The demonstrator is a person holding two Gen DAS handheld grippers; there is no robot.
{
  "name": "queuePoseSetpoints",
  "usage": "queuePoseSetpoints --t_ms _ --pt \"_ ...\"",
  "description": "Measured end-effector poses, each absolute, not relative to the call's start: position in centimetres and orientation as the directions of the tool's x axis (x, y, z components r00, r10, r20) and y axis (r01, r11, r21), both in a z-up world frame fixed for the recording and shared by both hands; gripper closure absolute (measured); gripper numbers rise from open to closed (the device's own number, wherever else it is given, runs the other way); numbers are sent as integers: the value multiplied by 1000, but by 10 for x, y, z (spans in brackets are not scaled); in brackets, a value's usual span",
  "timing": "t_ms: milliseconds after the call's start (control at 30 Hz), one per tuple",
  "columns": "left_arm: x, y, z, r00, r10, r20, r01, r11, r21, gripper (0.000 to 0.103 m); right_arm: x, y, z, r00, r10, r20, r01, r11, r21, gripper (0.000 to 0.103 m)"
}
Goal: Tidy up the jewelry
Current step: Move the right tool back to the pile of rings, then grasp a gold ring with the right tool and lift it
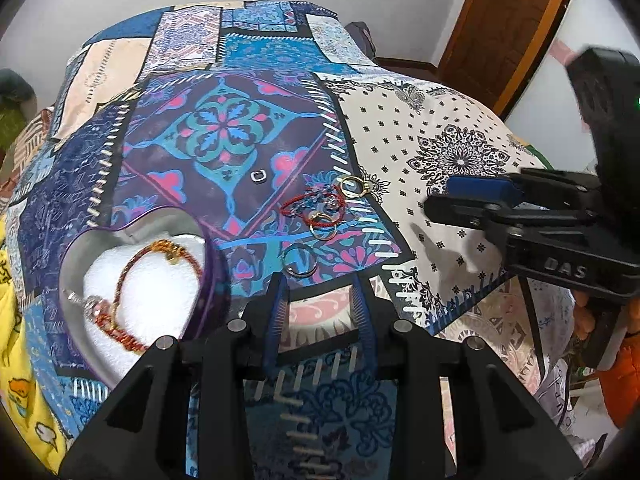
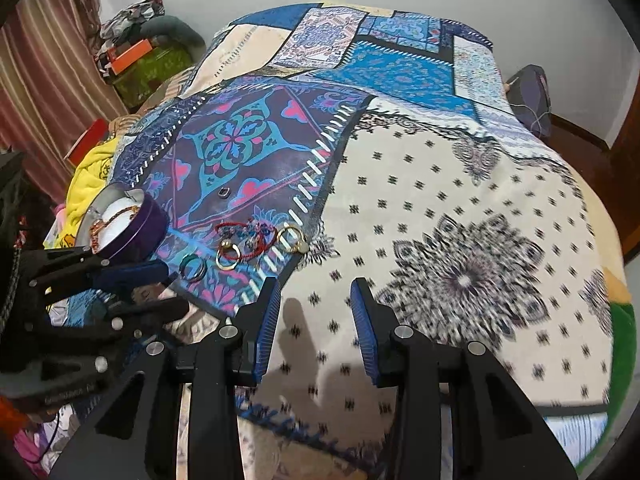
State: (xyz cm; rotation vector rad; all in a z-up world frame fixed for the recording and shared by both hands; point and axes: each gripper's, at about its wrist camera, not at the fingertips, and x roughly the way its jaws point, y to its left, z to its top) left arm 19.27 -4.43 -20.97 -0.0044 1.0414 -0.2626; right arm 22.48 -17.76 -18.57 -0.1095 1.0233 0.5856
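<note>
Both hand-held grippers hang spread and empty over the patchwork bedspread (image 1: 440,128). The left hand-held gripper (image 1: 320,280) sits just behind a green ring (image 1: 299,260); the right hand-held gripper (image 2: 316,284) is over the cream patch. Gold rings (image 1: 322,226) and red cords (image 1: 310,208), apparently tangled, lie beyond. A purple tin (image 1: 212,280) holds bracelets (image 1: 156,252).

The only lettering that reads clearly is "DAS", raised in black on the black body of the right gripper (image 1: 472,200), at the right edge of the left wrist view, just below the middle. In the right wrist view, at the lower left of the frame, the left gripper (image 2: 160,284) carries a faint line of embossed text on its grey-black body, too small and blurred to make out. Nothing else bears legible text.
</note>
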Motion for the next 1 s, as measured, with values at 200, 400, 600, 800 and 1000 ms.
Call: queuePoseSetpoints --t_ms 200,400,600,800,1000 --pt "203 -45 -220 474 -196 -858 201 973 -111 70 237 -165 -201 340 407 -848 -539 823 179 70" --pt "211 -42 -222 484 -196 -853 196 974 -113 70 241 -153 -205 335 413 -847 -572 803 165 70" --pt "213 -43 -225 508 -172 -844 210 975 -73 82 238 -142 -205 368 398 -840 -591 798 119 82" --pt "213 -40 -225 510 -188 -840 215 973 -87 82 239 -136 -205 369 400 -839 -601 791 112 95" --pt "208 -35 -217 523 -187 -832 197 976 -95 82 235 -144 -198 368 410 -834 -579 803 140 95"
